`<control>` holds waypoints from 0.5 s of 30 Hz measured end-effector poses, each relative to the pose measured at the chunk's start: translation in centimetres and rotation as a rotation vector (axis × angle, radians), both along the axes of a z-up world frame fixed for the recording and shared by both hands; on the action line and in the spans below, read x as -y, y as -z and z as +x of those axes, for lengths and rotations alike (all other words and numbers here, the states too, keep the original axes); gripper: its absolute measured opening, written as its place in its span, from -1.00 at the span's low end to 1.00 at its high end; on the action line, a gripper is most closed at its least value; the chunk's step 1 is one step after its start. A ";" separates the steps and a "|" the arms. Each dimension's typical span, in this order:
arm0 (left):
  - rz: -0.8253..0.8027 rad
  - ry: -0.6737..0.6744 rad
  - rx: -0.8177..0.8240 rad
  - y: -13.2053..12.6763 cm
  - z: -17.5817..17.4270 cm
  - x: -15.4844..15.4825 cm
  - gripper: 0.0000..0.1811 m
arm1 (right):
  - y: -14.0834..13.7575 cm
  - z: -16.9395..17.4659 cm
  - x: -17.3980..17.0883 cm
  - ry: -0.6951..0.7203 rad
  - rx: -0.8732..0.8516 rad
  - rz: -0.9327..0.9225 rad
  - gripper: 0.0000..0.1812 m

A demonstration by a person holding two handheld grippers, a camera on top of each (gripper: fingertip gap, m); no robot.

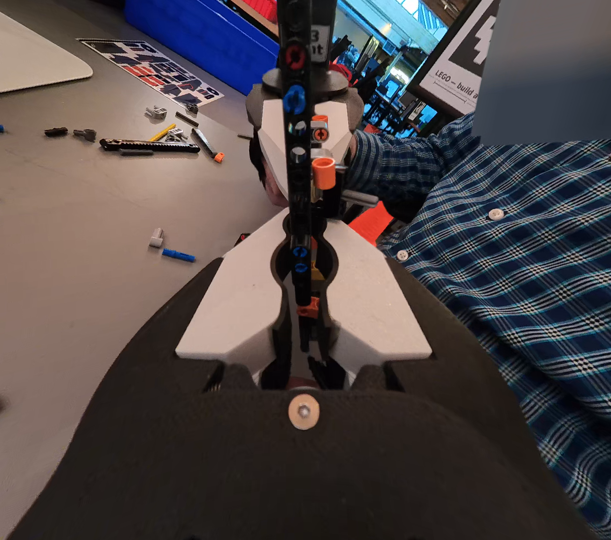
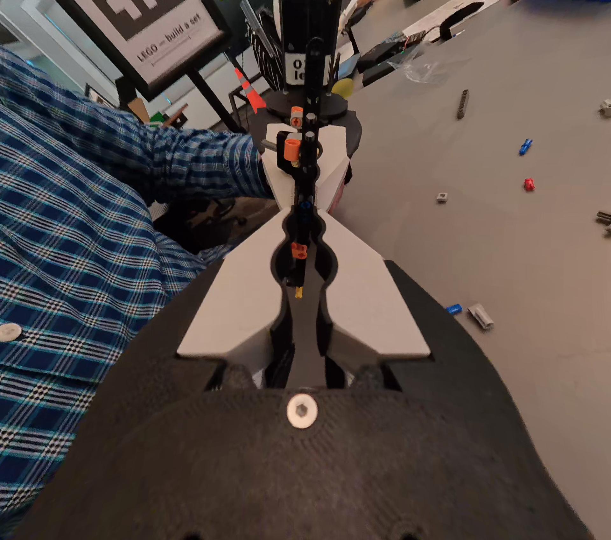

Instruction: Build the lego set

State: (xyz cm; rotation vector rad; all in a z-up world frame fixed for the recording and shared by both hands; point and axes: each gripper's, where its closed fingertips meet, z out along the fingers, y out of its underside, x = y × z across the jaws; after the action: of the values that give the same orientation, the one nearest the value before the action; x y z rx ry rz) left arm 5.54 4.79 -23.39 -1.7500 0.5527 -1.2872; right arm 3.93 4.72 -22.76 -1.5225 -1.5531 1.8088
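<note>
A long black Lego beam assembly [image 1: 294, 127] with blue and red pins and orange connectors is held in the air between both grippers. My left gripper [image 1: 305, 226] is shut on its near end, with white fingers [image 1: 238, 299] on either side. The right gripper [image 1: 307, 190] faces it from the far side and grips the same assembly. In the right wrist view my right gripper [image 2: 305, 216] is shut on the assembly [image 2: 309, 160], and the left gripper [image 2: 305, 193] faces it. The two sets of fingertips nearly meet.
Loose pieces lie on the grey table: a black toothed beam [image 1: 148, 145], a blue pin [image 1: 178, 254], a grey connector [image 1: 156, 238], a sticker sheet [image 1: 152, 71]. A blue bin [image 1: 198, 18] stands behind. A red piece [image 2: 529, 184] and blue pin [image 2: 525, 147] lie right. A plaid sleeve [image 2: 99, 193] is close. The tips of both grippers are at nearly the same place. From either gripper's tips it is about 20 cm to the red piece [image 2: 529, 184].
</note>
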 end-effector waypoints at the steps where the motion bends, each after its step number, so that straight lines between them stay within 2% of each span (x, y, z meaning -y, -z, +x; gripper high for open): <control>1: 0.004 0.012 -0.017 0.1 0.1 0.2 -0.93 | 0.1 0.1 0.1 -0.010 0.011 0.019 -0.94; 11: 0.008 0.072 -0.065 0.6 0.4 1.0 -0.93 | 0.7 0.9 0.8 -0.072 0.075 0.097 -0.94; 14: -0.005 0.040 -0.050 0.5 -1.1 0.7 -0.94 | -0.3 1.6 -1.1 -0.018 0.049 0.063 -0.95; 15: -0.009 0.059 -0.016 0.1 -0.2 0.7 -0.93 | -0.5 1.1 -0.7 -0.028 0.048 0.090 -0.95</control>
State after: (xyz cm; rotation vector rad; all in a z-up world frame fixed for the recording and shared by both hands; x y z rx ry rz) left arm 5.38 4.05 -23.49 -1.7649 0.6124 -1.3187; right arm 5.04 5.37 -22.27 -1.5202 -1.6625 1.7051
